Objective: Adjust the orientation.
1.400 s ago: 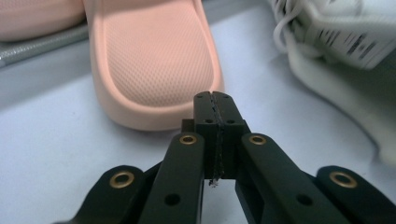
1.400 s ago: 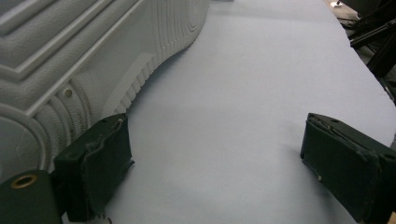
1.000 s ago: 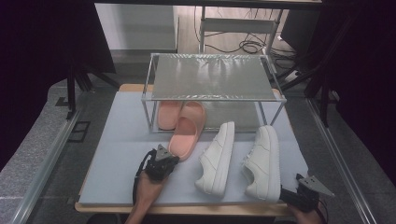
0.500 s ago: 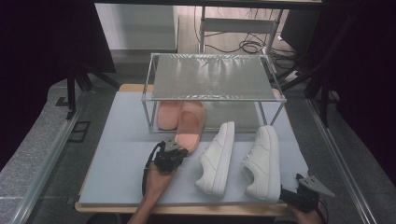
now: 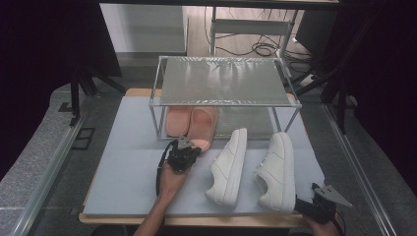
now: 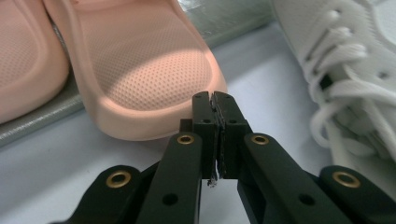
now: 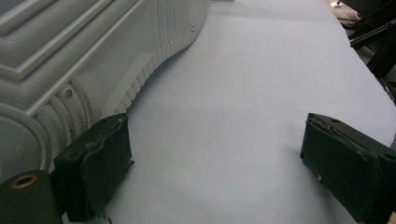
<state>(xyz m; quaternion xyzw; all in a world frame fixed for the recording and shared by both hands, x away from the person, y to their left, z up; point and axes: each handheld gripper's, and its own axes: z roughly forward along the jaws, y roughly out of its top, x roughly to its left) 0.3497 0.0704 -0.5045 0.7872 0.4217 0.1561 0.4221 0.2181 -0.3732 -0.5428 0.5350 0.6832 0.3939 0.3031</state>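
Bench (image 5: 123, 182) surface is covered by a pale blue-grey mat, with a metal-framed rack (image 5: 223, 81) standing at its far side.

1. Far left under the rack: one pink slipper (image 5: 177, 121) lies flat on the rack's lower level. In the left gripper view it (image 6: 23, 56) appears at the left edge.

2. Just right of it: a second pink slipper (image 5: 201, 129) lies alongside, the two touching or nearly so. Its near end projects out from under the rack towards the person.

3. Left gripper (image 5: 183, 151): held in the person's left hand (image 5: 172, 179), pointing away from the person at the near end of the second pink slipper. In the left gripper view the jaws are pressed fully together with nothing between them, and the gripper tip (image 6: 215, 100) sits against the slipper's rounded rim (image 6: 140, 126). Whether the tip actually presses on the rim cannot be told.

4. Centre right: a white sneaker (image 5: 228, 167) lies on the mat, lengthwise to the person.

5. Further right: a second white sneaker (image 5: 278, 169) lies parallel to the first, apart from it.

6. Right gripper (image 5: 319, 206): at the near right corner, just beside the heel of the second white sneaker. In the right gripper view its jaws stand wide apart over bare mat, and the left jaw lies close beside the sneaker's sole (image 7: 93, 70).
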